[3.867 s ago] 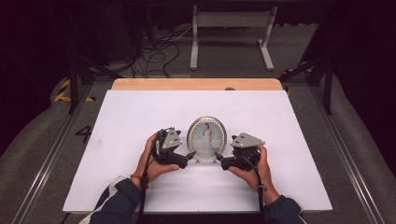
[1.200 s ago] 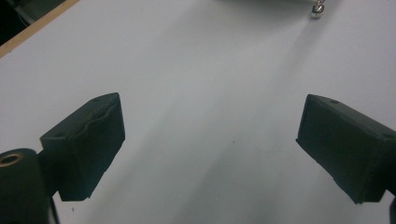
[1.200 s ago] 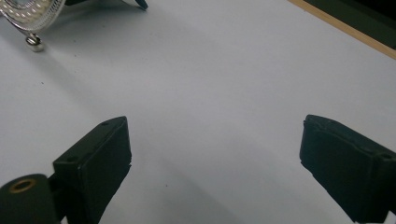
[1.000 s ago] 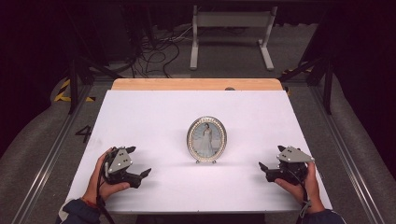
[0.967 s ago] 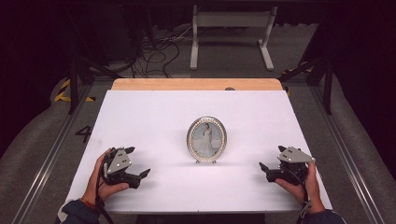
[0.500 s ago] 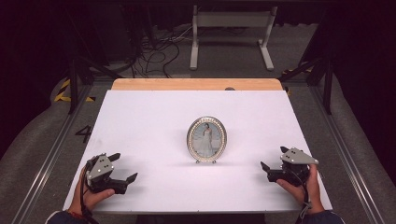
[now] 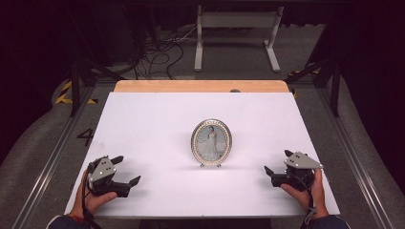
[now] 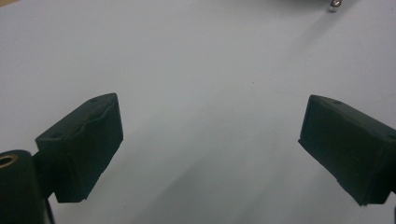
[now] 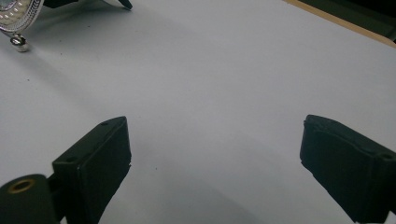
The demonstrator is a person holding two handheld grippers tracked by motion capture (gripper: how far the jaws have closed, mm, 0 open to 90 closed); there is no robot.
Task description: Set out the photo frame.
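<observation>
An oval silver picture frame [image 7: 211,142] with a beaded rim stands upright at the middle of the white table [image 7: 157,119]. Its foot and lower rim [image 9: 14,18] peek into the top left of the right gripper view. My left gripper [image 7: 125,171] rests near the table's front left corner, open, with nothing between its black jaws [image 8: 210,149]. Well to the right of the frame, my right gripper [image 7: 278,163] sits near the front right corner, also open and holding nothing [image 9: 215,168]. Both are far from the frame.
A bare wooden strip [image 7: 200,86] runs along the table's far edge. Beyond it are a white stand [image 7: 237,33] and loose cables [image 7: 157,47] on the floor. Metal rails [image 7: 52,157] flank the table on both sides.
Both grippers let go of the frame and drew back from its sides to the front corners. In the last second the left one slid further left and nearer the front edge.
</observation>
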